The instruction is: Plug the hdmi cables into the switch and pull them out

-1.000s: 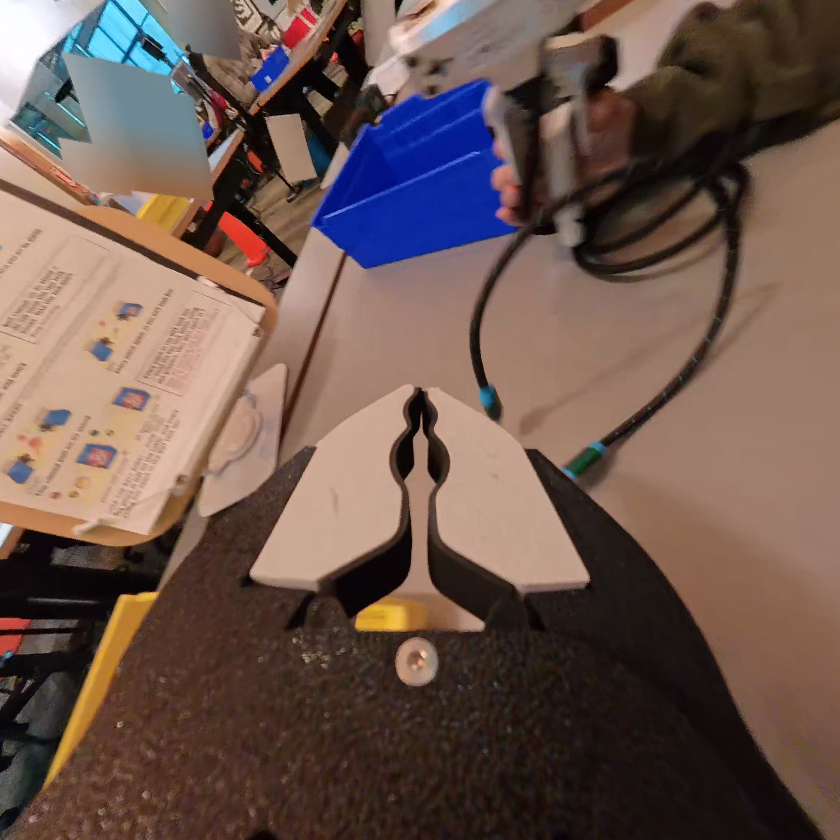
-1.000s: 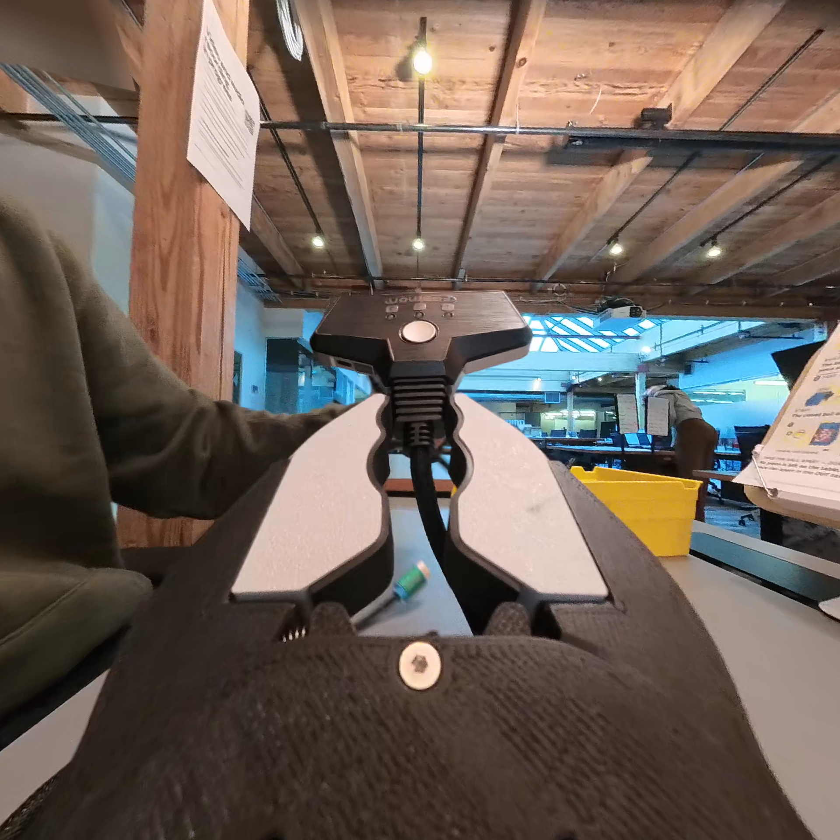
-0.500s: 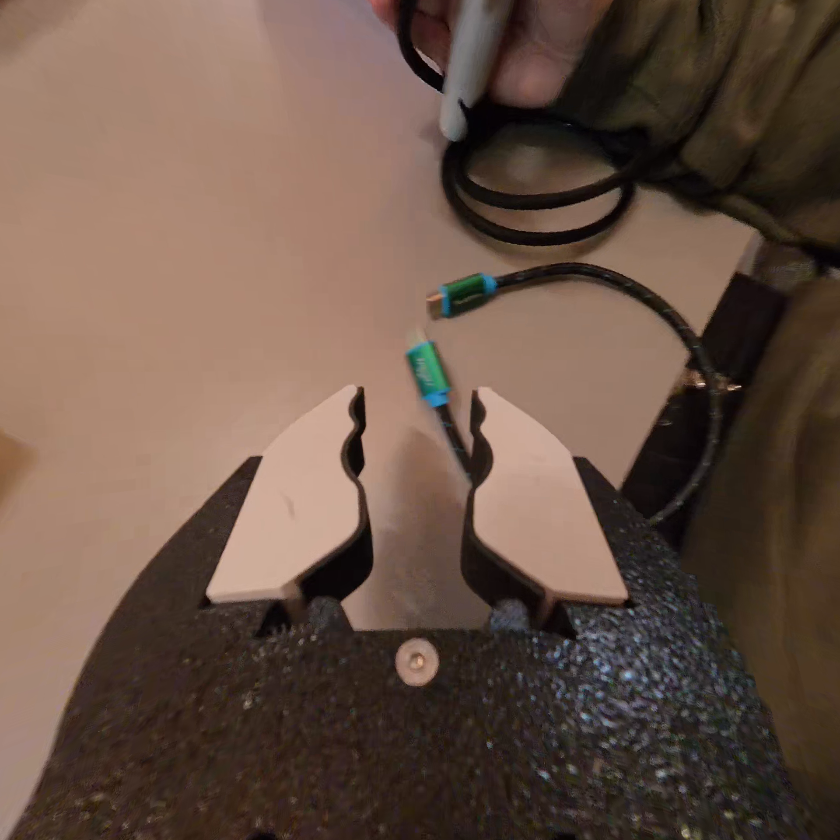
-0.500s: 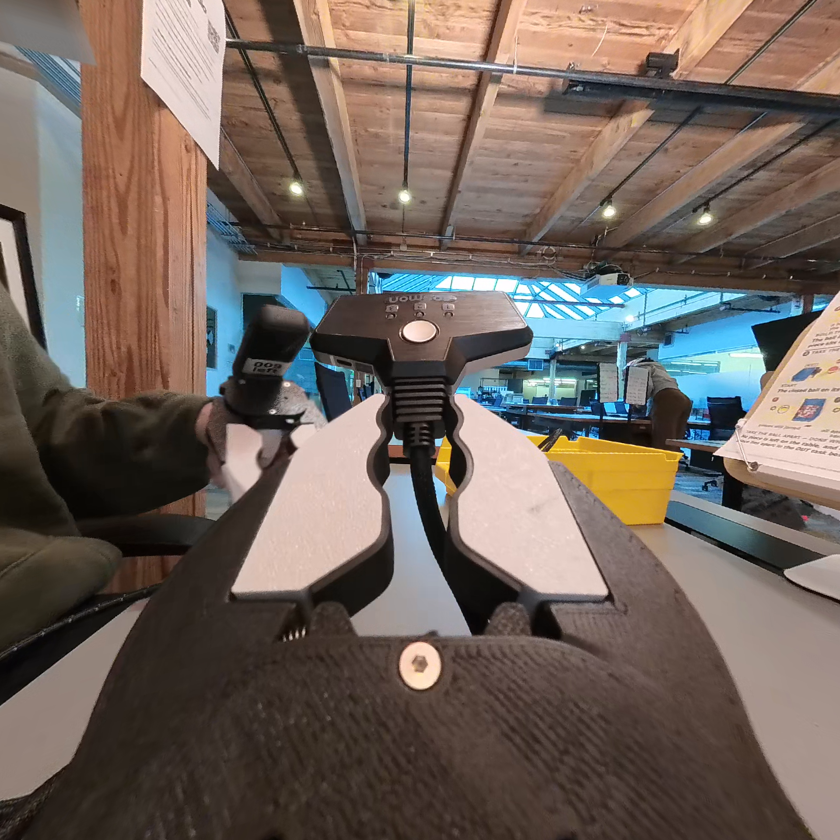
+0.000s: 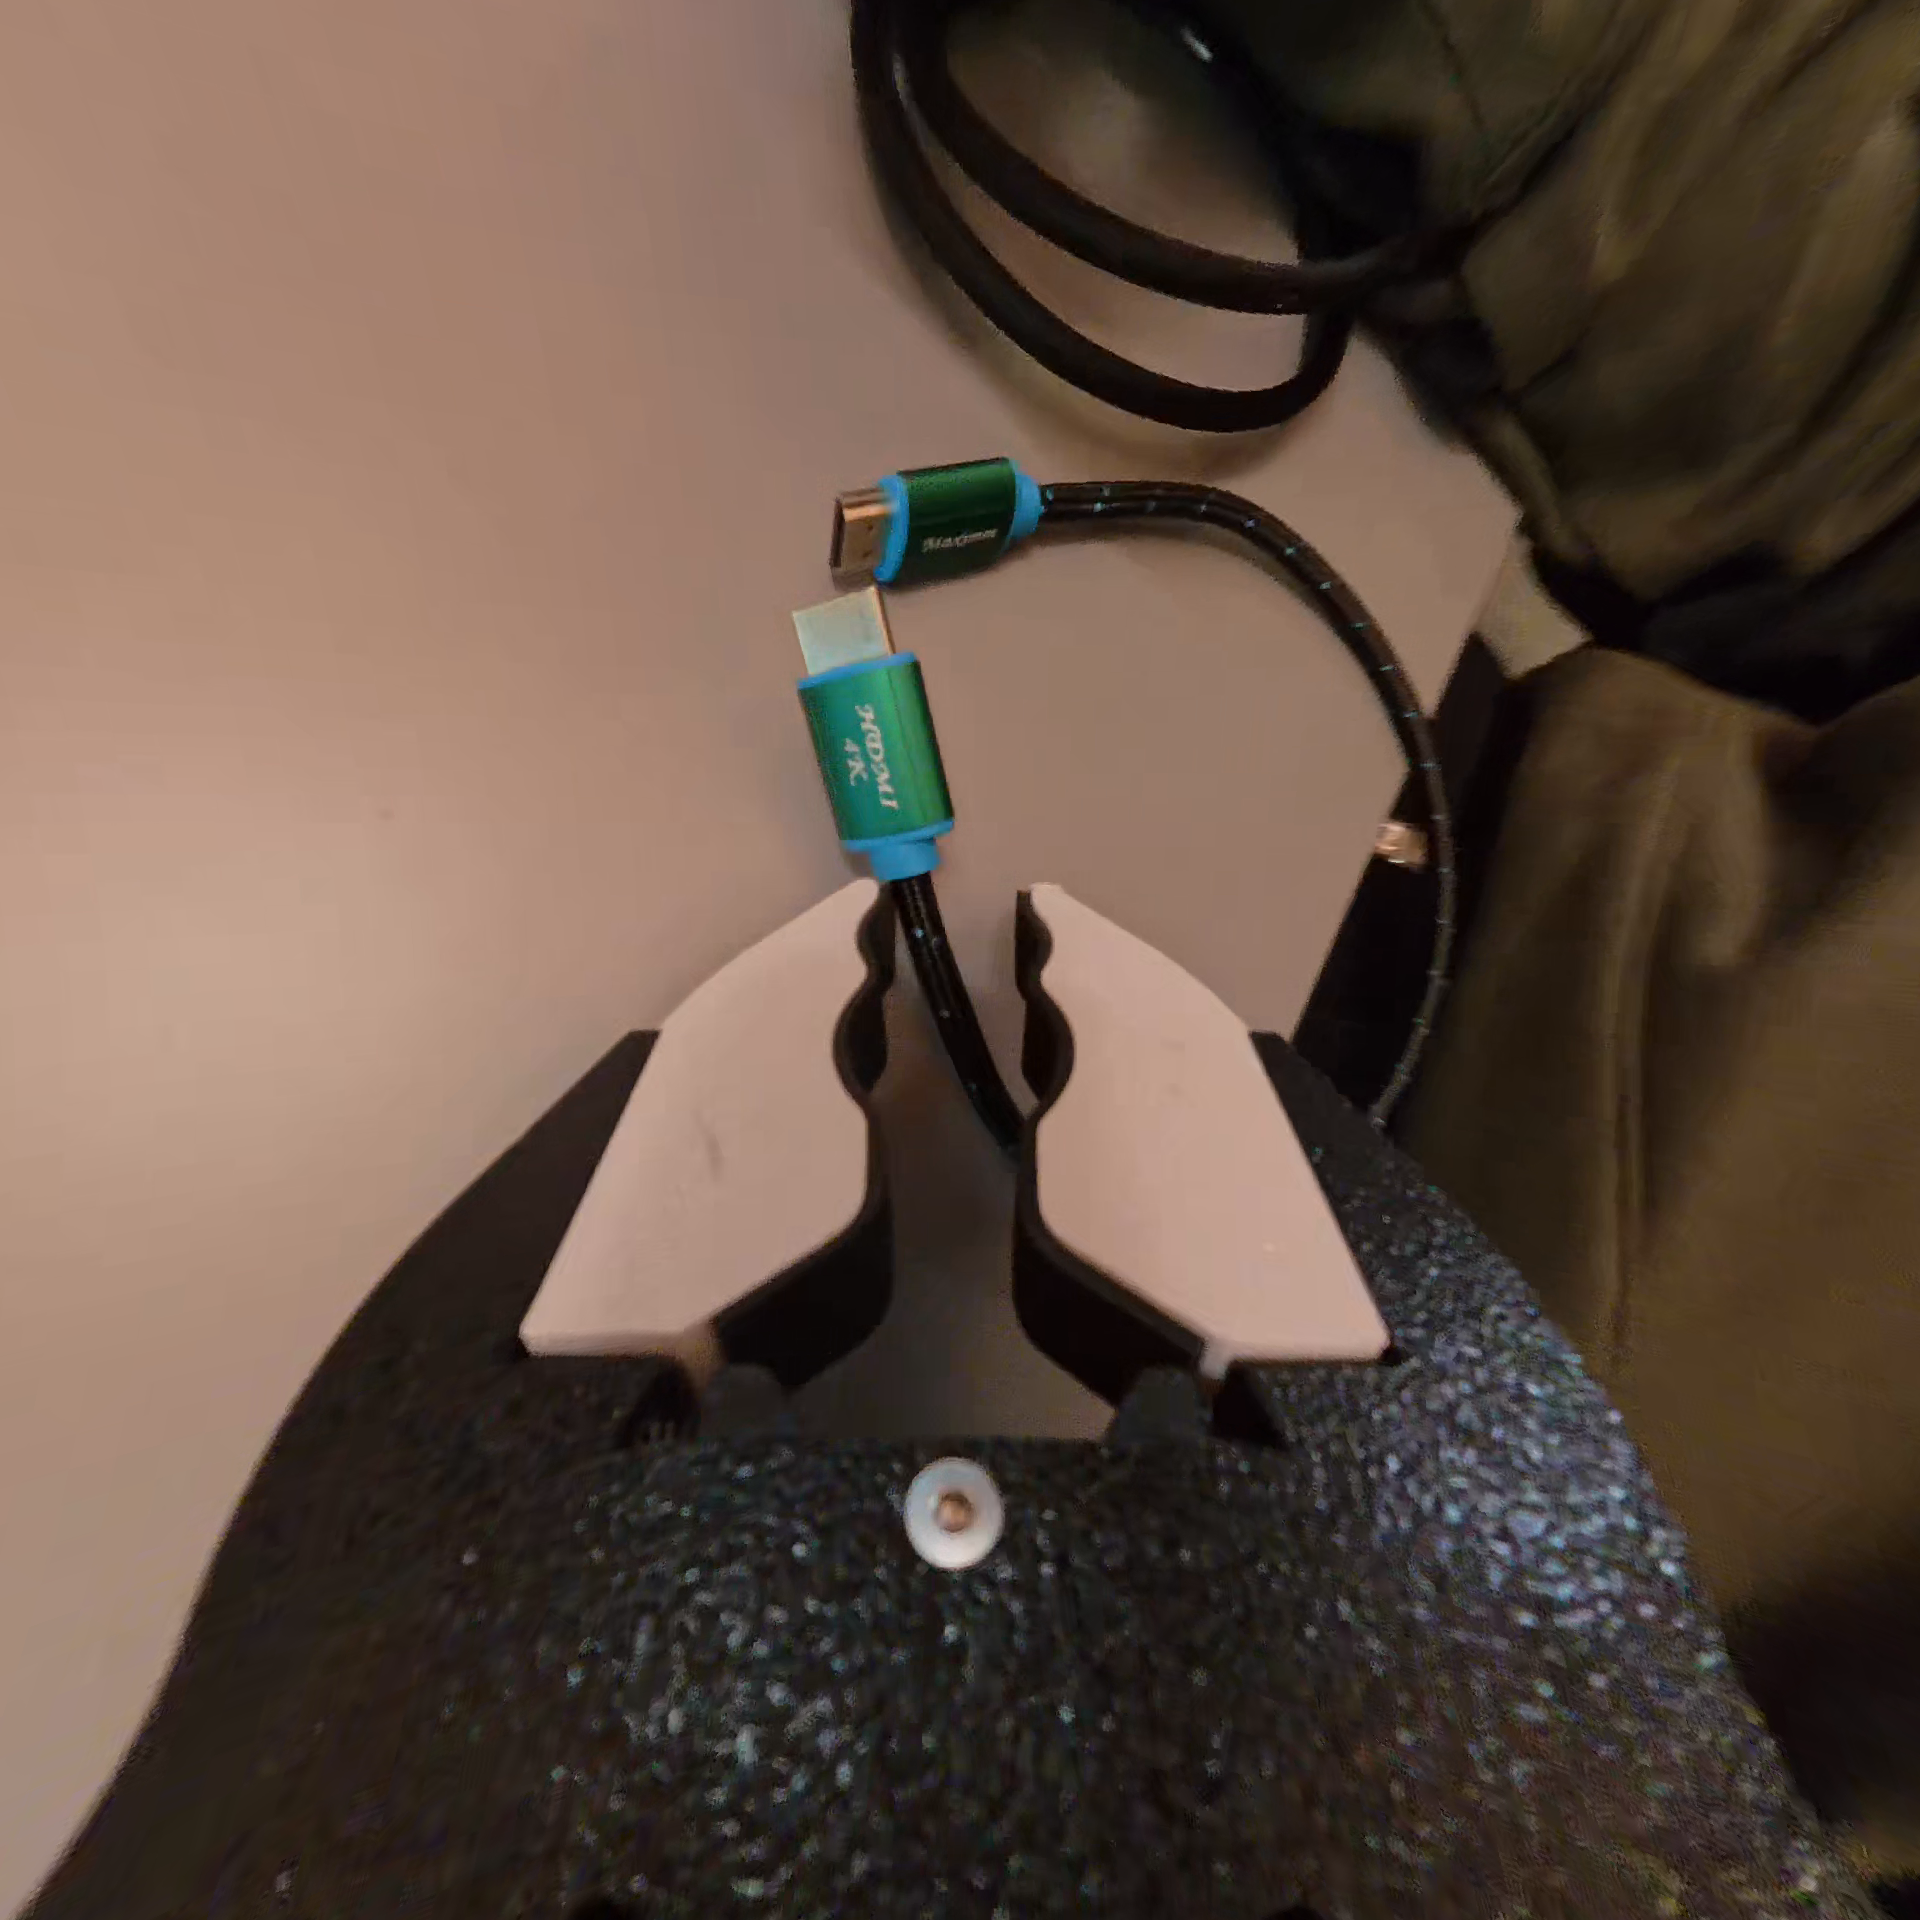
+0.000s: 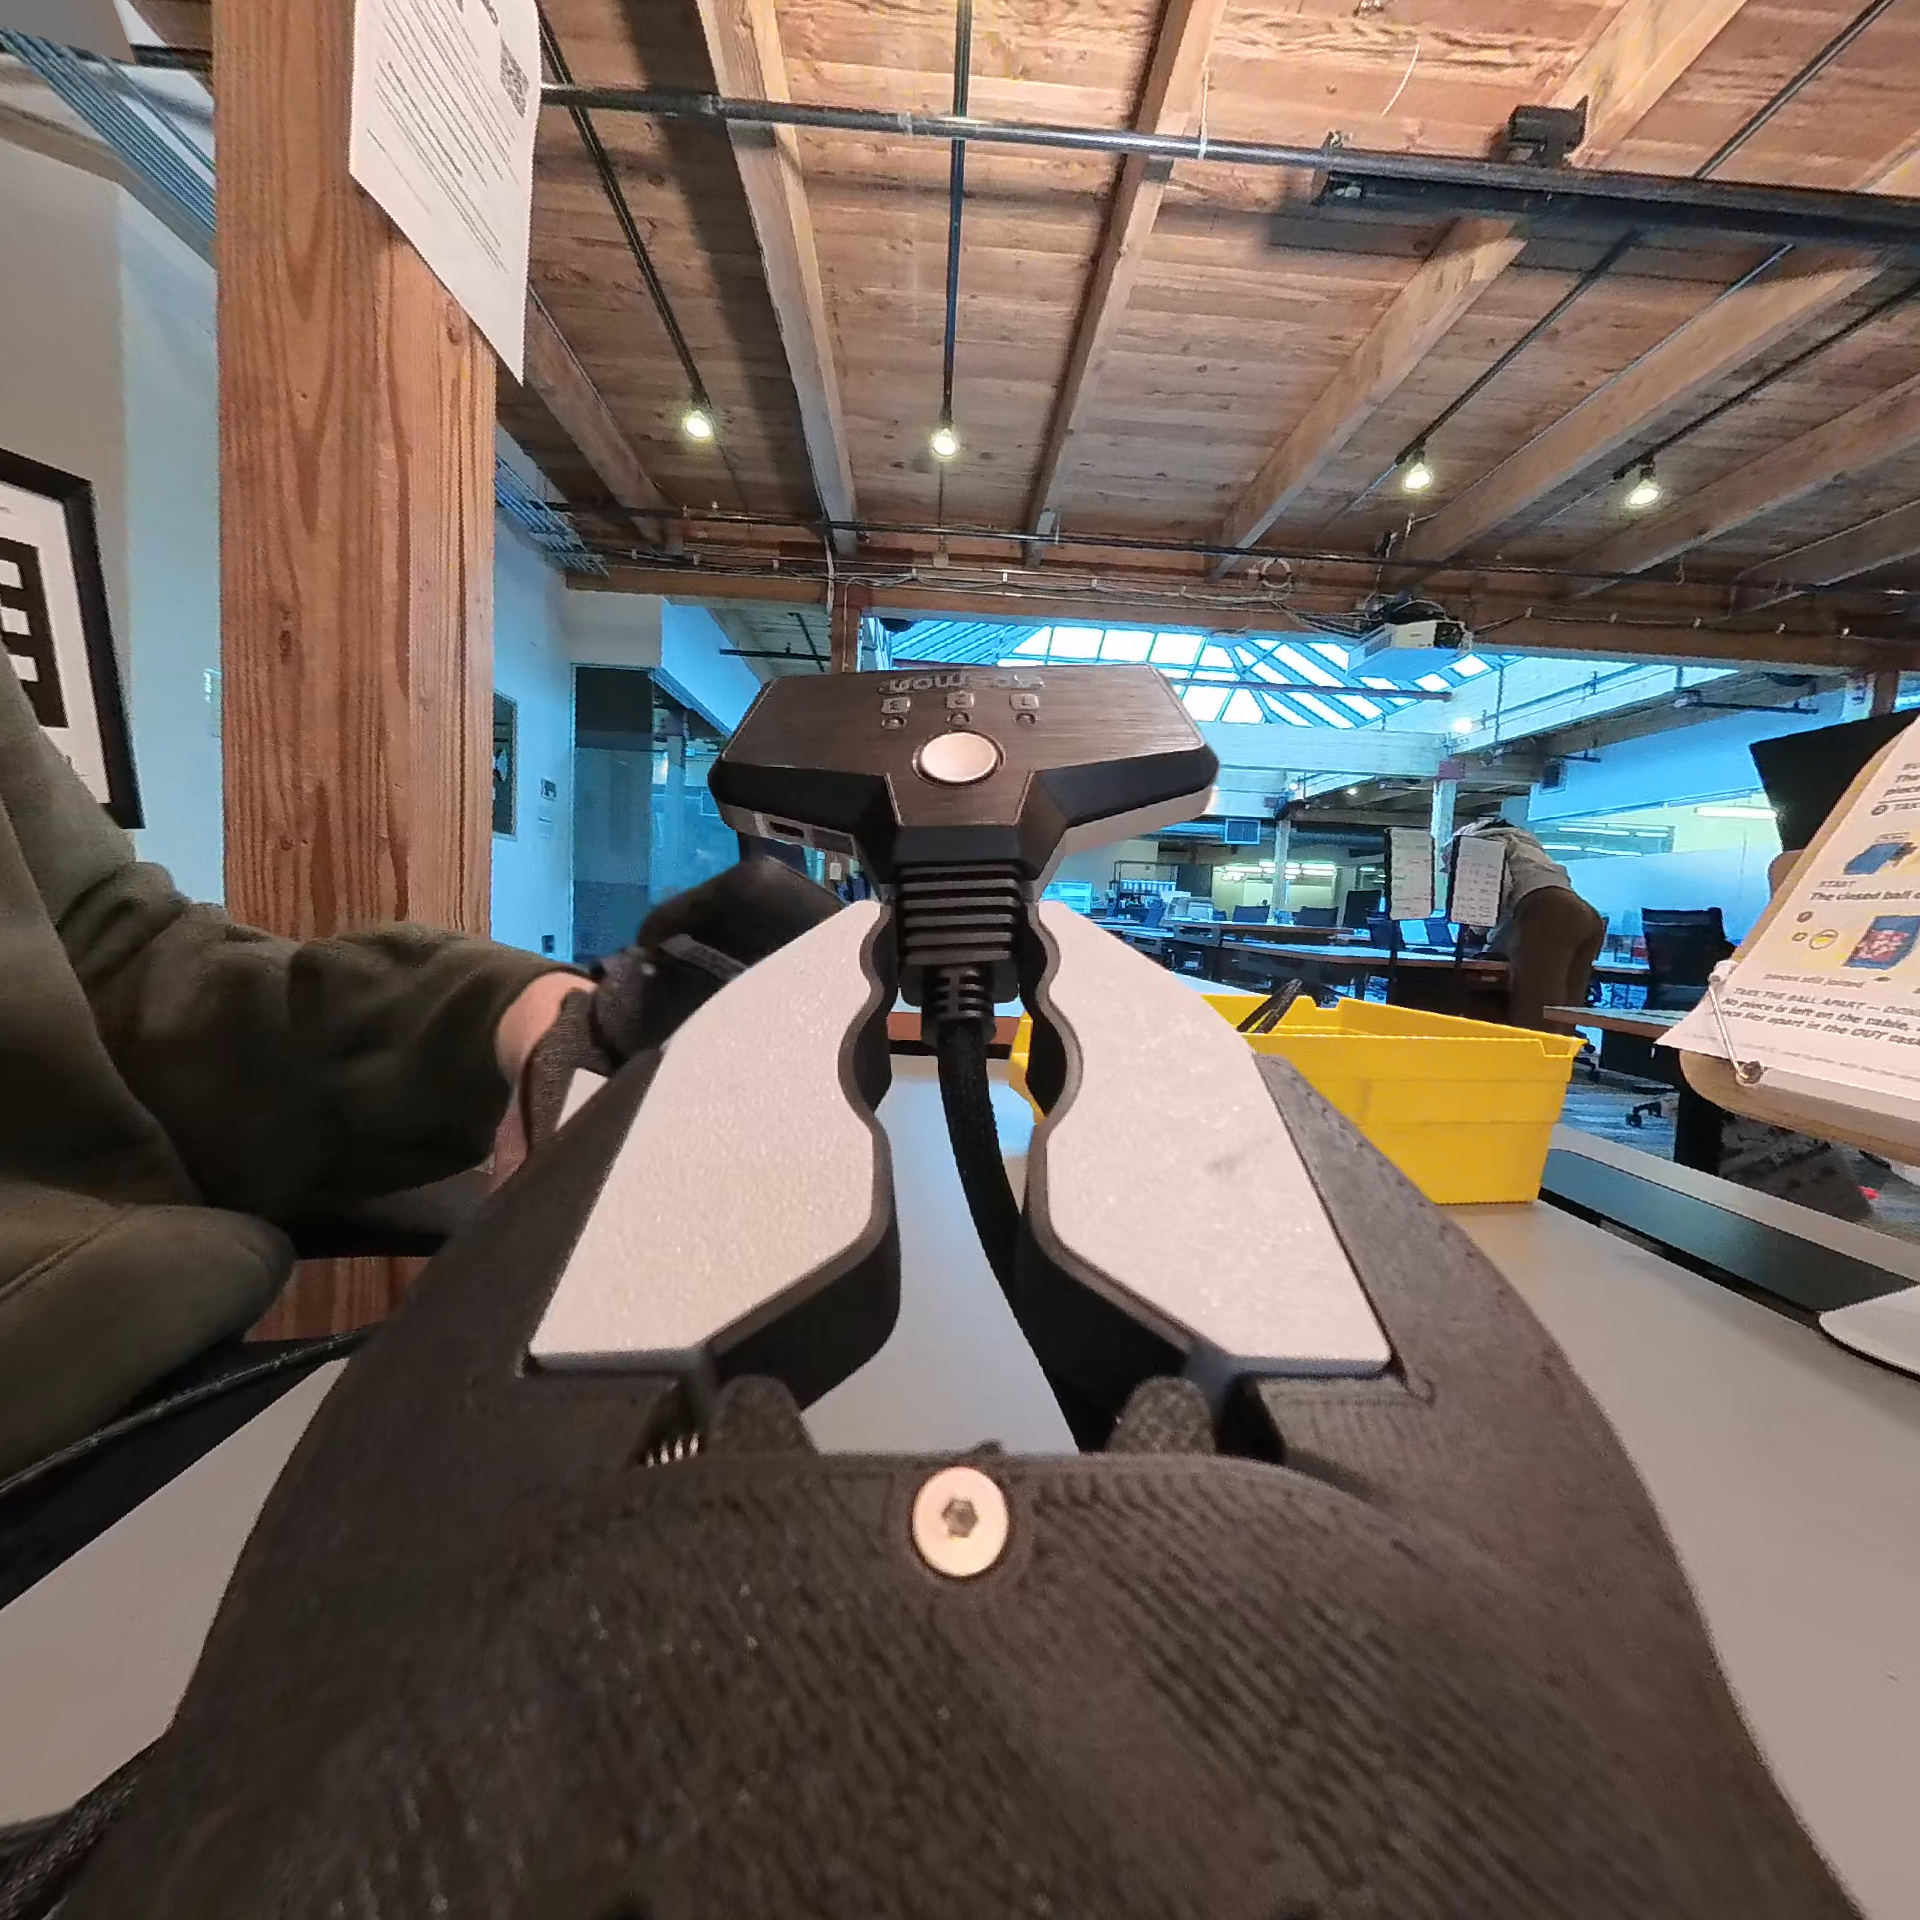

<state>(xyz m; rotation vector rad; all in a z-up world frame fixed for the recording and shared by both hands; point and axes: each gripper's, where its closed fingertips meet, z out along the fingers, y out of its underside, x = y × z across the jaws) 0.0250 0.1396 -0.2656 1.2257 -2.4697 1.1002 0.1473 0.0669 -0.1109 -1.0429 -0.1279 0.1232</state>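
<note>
In the left wrist view, two green HDMI plugs with blue collars lie on the grey table [image 5: 364, 520]. The nearer plug [image 5: 873, 764] points away, just beyond my fingertips. Its braided cable [image 5: 951, 1018] runs back between the fingers, unclamped. The second plug [image 5: 935, 520] lies sideways just behind it. My left gripper [image 5: 951, 899] is open. In the right wrist view, my right gripper [image 6: 956, 925] is shut on the ribbed neck of the black HDMI switch [image 6: 961, 758] and holds it above the table. The switch's own cable [image 6: 977, 1122] hangs back between the fingers.
A coil of black cable [image 5: 1091, 312] lies beyond the plugs, beside a person's olive sleeve [image 5: 1714, 312]. The right wrist view shows a hand on the other gripper [image 6: 717, 935] at left, a wooden post [image 6: 353, 623], a yellow bin [image 6: 1351, 1091] and a clipboard with paper [image 6: 1829, 987] at right.
My left gripper has swung down from looking across the table, opened, and closed in on the nearer green plug, whose cable now lies between the fingers. The right gripper still holds the switch.
</note>
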